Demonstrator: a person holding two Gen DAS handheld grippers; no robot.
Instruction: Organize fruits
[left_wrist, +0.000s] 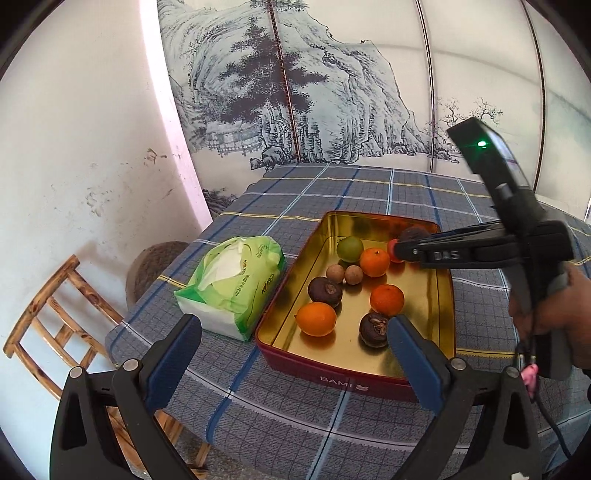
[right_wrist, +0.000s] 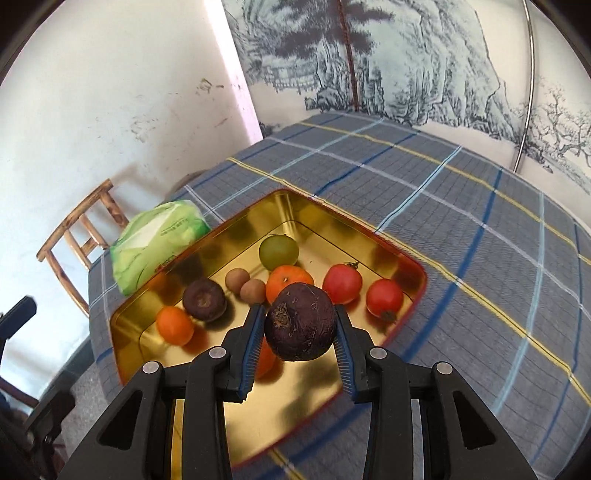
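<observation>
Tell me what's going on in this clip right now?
A person with two handheld grippers is sorting fruit into a gold-lined tin on a plaid tablecloth. The right gripper is clamped on a dark purple fruit, held above the tin. The left gripper hovers open and empty near the tin's front edge. Oranges, tomatoes and other fruit already sit inside.

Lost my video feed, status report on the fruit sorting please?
Right gripper shut on dark fruit, held above the tin. Left gripper open, holding nothing. Other fruit lies scattered under the held one.
</observation>
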